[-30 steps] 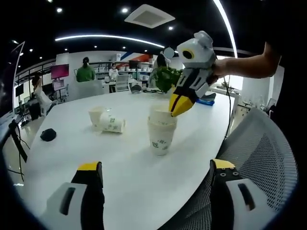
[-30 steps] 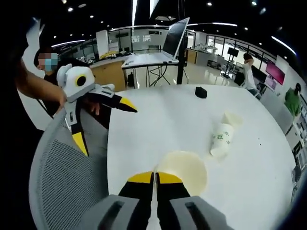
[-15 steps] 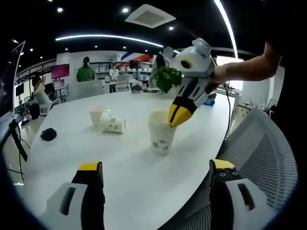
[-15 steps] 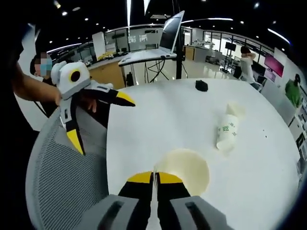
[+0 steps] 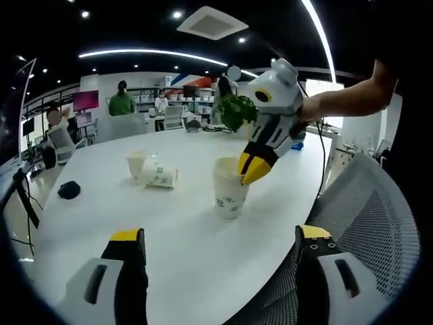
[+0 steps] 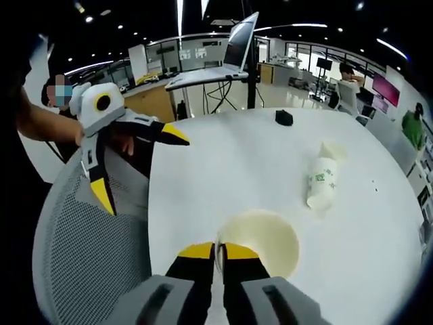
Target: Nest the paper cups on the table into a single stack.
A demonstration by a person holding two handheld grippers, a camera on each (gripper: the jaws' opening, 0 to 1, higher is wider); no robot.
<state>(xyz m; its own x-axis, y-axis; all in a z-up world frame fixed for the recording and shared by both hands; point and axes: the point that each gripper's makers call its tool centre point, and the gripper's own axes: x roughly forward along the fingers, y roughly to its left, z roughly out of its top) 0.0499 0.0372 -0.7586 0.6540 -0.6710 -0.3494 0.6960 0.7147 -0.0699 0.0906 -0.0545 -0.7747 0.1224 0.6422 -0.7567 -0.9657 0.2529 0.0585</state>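
Taking the upright cup stack (image 5: 230,187) as my landmark on the white table (image 5: 183,250); in the left gripper view, far to its left I see a small dark object (image 5: 67,190); nearer on that side lie two tipped paper cups (image 5: 152,170), long axis flat on the table, white with a green print. The stack stands mouth up, cream inside, green mark on its wall. My right gripper (image 5: 252,169) comes down from the stack's upper right, yellow tips pinched on its rim. My left gripper (image 5: 220,237) sits well in front of the stack, jaws spread wide, holding nothing; a mesh chair (image 5: 365,230) is to the stack's right. In the right gripper view the rim (image 6: 260,237) sits between my closed tips.
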